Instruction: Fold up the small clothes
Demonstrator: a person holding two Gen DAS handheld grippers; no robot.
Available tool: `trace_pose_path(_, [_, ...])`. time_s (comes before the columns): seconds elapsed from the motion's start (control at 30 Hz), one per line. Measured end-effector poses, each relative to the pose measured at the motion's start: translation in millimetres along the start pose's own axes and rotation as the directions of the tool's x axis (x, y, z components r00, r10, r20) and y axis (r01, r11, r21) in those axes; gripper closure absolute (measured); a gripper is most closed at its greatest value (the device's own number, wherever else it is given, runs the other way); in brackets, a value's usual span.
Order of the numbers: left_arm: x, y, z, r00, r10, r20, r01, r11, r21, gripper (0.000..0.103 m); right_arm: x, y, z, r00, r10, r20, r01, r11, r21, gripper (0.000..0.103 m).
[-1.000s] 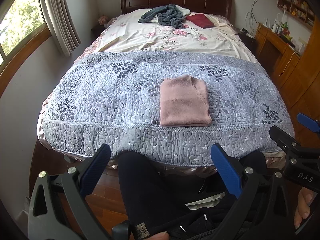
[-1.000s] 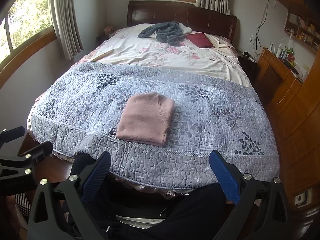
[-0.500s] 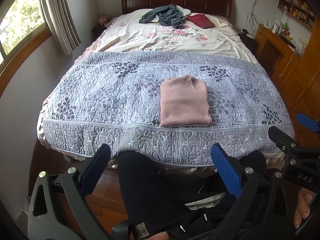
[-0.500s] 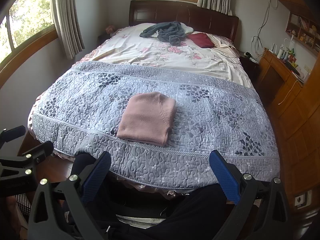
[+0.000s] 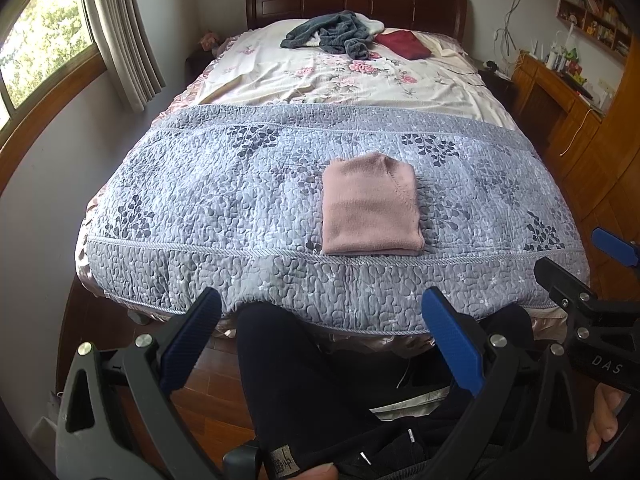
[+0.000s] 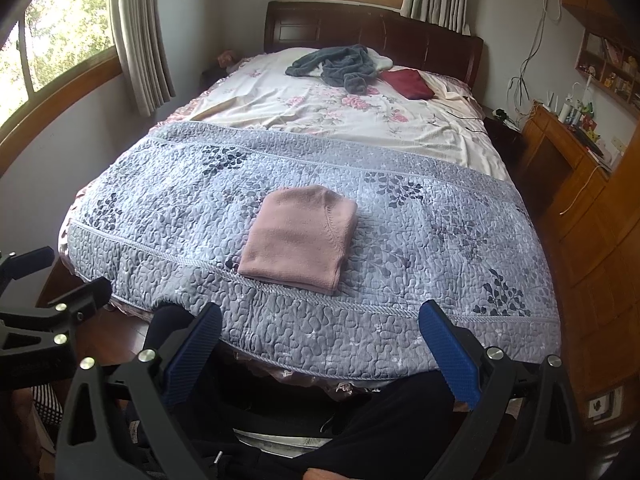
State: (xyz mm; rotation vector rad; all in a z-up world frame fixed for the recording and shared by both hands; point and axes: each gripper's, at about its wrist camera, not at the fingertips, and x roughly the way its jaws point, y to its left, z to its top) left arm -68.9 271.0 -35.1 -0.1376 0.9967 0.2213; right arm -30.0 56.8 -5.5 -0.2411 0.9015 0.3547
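A pink garment lies folded into a neat rectangle on the grey quilt, close to the foot edge of the bed. Both the left tongs and the right tongs hang off the foot of the bed, nearer than the pink garment and well apart from it, each spread wide and holding nothing. Beyond the pink garment, near the headboard, lie a crumpled dark grey garment and a dark red cloth.

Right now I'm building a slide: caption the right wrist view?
Folded pink knit garment on grey quilted bedspread, open right tongs held back.
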Motion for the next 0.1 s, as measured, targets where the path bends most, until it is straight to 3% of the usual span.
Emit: trace_pose_path(0.1, [-0.3, 0.3, -0.2, 1.000, 0.001, 0.001, -0.001, 1.000, 0.000, 0.004, 0.7, -1.8, 0.5, 1.000, 0.001, -0.001, -0.001, 1.000, 0.001, 0.004])
